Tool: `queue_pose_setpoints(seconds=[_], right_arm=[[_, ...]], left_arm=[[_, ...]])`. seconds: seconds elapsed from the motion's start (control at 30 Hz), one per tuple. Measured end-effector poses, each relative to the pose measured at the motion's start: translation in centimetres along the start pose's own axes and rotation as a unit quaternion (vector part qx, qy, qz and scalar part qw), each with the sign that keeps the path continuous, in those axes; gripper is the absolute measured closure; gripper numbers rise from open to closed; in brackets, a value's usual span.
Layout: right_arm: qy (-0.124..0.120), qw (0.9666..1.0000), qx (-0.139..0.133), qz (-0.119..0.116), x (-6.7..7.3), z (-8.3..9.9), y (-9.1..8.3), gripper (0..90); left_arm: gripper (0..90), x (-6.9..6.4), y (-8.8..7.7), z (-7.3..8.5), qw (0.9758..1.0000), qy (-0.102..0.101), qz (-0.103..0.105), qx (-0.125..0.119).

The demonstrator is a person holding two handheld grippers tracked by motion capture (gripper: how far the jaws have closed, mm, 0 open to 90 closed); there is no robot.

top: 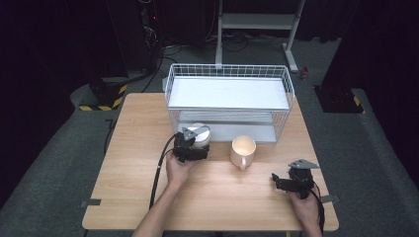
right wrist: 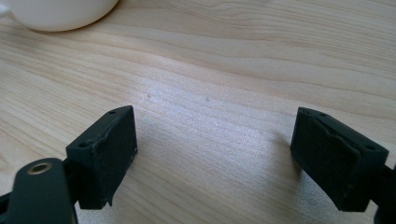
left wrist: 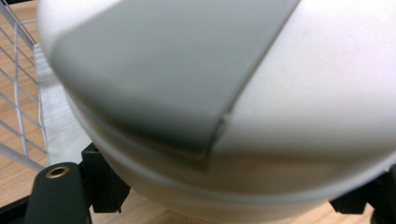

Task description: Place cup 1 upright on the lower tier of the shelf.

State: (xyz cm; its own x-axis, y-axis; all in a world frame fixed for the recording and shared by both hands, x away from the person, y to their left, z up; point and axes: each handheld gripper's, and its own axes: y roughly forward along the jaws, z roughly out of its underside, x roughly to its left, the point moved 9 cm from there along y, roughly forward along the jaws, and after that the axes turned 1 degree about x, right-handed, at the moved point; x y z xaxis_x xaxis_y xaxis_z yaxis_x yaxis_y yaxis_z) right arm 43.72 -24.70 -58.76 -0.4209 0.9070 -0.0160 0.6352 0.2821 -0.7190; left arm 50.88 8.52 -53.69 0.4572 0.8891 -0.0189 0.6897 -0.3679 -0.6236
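Table seen from above, with both gripper views. My left gripper (top: pixel 197 144) is clamped on a white cup (top: pixel 200 134), which sits just in front of the lower shelf of the white wire rack (top: pixel 228 74) at about 12 o'clock from my left hand (top: pixel 177 168); in the left gripper view the white cup (left wrist: pixel 261 93) bulges between the jaws, with rack wires at 9 o'clock. A cream mug (top: pixel 242 150) stands on the wooden table (top: pixel 138 163) at 3 o'clock from the white cup, apart from it. My right gripper (top: pixel 276 180) rests at the table's 4 o'clock, its jaws wide apart with nothing between them over bare wood, the cream mug (right wrist: pixel 56 11) at their 11 o'clock
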Motion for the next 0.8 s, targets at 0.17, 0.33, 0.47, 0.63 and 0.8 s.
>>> queue_pose_setpoints(seconds=[0.17, 0.33, 0.47, 0.63, 0.8], right_arm=[[0.0, 1.0, 0.0, 0.0, 0.0, 0.0, 0.0, 14.7], [0.0, 1.0, 0.0, 0.0, 0.0, 0.0, 0.0, 14.7], [0.0, 1.0, 0.0, 0.0, 0.0, 0.0, 0.0, 14.7], [0.0, 1.0, 0.0, 0.0, 0.0, 0.0, 0.0, 14.7], [0.0, 1.0, 0.0, 0.0, 0.0, 0.0, 0.0, 14.7]], left_arm=[[19.3, 0.4, 0.5, -0.8, 1.0, 0.0, -0.001, 0.002], [19.3, 0.5, 1.1, -1.2, 0.9999, -0.001, -0.003, 0.01], [19.3, 0.6, 1.7, -1.6, 0.9999, -0.013, 0.0, 0.005], [19.3, 0.8, 2.4, -2.5, 0.9999, -0.008, -0.011, 0.008], [19.3, 1.1, 3.0, -2.8, 0.9997, -0.01, -0.016, 0.013]])
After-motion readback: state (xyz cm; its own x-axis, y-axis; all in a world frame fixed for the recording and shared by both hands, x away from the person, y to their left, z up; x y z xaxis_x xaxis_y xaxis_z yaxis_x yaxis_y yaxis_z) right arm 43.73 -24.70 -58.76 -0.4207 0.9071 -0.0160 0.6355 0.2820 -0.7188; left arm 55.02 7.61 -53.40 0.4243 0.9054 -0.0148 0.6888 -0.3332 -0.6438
